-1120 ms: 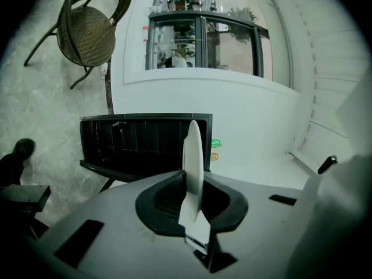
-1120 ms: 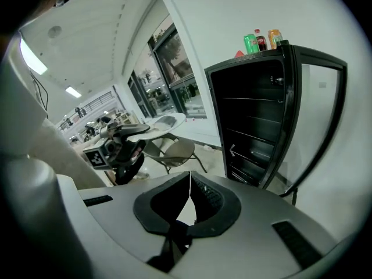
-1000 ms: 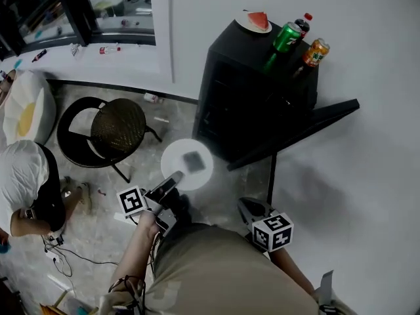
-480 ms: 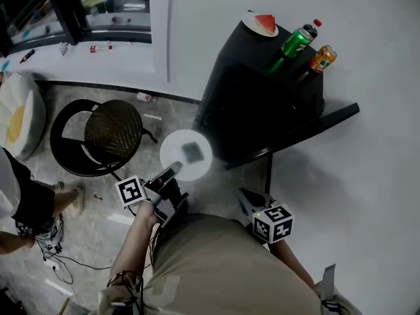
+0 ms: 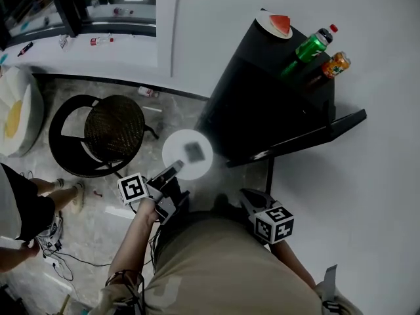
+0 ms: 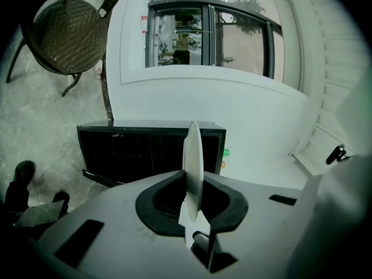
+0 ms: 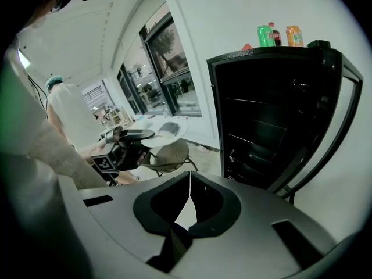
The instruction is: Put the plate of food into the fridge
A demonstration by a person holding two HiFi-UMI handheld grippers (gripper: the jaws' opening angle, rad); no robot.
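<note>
"Left gripper (image 5: 173, 170) is clamped tight on the rim of the plate (image 5: 187, 157). The food (image 5: 193, 152) is on top, and the fridge (image 5: 262, 104) stands open at the plate's one o'clock, not reached yet."

"Right gripper (image 5: 248, 201)?"

"Jaws pressed together, nothing in them. I'd carry the plate level, pick a bare shelf, and mind the door (image 5: 315, 133) at three o'clock."
</note>
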